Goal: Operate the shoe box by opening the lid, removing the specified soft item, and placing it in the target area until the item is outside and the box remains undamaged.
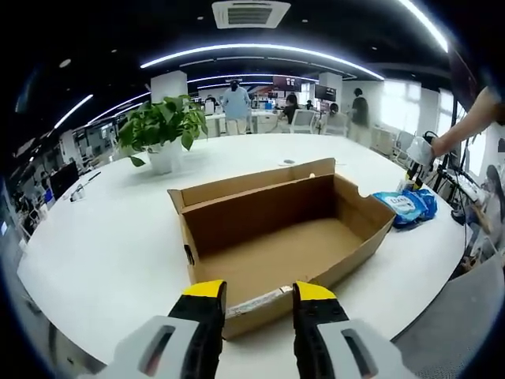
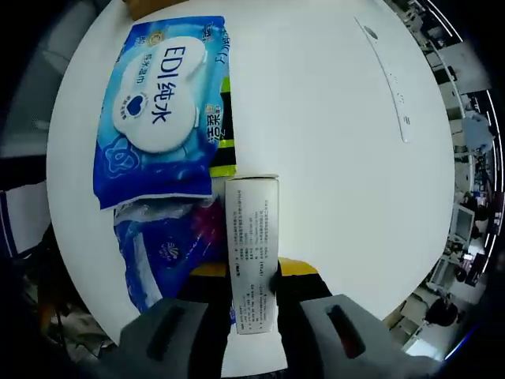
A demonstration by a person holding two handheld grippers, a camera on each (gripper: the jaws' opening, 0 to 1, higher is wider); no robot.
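An open brown cardboard shoe box [image 1: 276, 237] lies on the round white table [image 1: 102, 245], its inside bare and its lid [image 1: 252, 180] folded back on the far side. My left gripper [image 1: 260, 294] is open just before the box's near wall, its yellow fingertips [image 1: 205, 290] apart. My right gripper [image 2: 252, 272] is shut on a white printed tube [image 2: 252, 253], held above the table beside two blue packs. The larger is a blue wipes pack [image 2: 162, 103] with a white label; a second blue packet [image 2: 170, 237] lies under it. The wipes pack [image 1: 406, 207] sits right of the box.
A potted green plant [image 1: 162, 130] stands on the table's far left. A person's arm [image 1: 469, 122] reaches in from the right, near the table edge. Several people stand at desks in the back. A thin white strip [image 2: 387, 79] lies on the table.
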